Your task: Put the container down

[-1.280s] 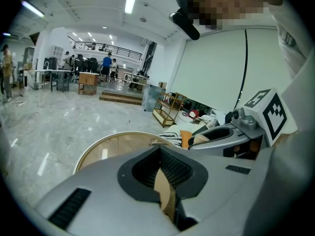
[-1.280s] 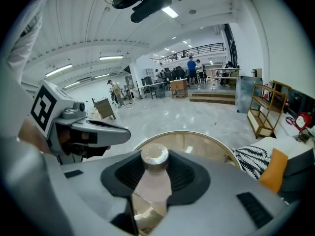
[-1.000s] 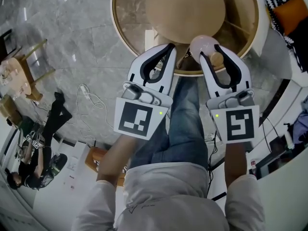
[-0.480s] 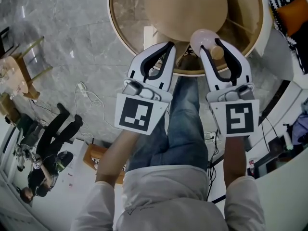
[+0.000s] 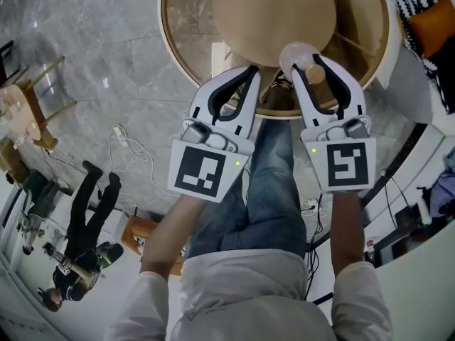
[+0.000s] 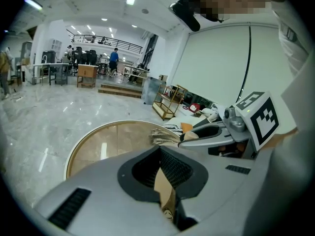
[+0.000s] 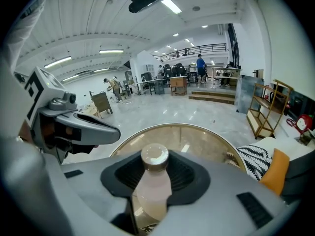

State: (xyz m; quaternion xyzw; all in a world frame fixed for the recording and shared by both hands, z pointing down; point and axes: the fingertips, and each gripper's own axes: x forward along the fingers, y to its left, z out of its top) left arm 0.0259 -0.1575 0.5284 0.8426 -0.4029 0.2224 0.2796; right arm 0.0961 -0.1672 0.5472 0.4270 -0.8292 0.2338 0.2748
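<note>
Bottle (image 7: 149,193), pale pink with a tan cap, is sitting clamped between the jaws of the right gripper (image 7: 153,168), pads pressing on both sides of the body, cap pointing away from the camera. In the head view the right gripper (image 5: 306,64) is holding the bottle (image 5: 298,52) over the near rim of the round glass surface (image 5: 168,21), above its tan disc (image 5: 274,9); contact with the glass can't be told. Left gripper (image 5: 249,73) is hovering just beside it, apart from the bottle. In its own view the left gripper (image 6: 160,155) is showing jaws meeting at the tips, with only a tan sliver visible through the slit and nothing clearly held.
</note>
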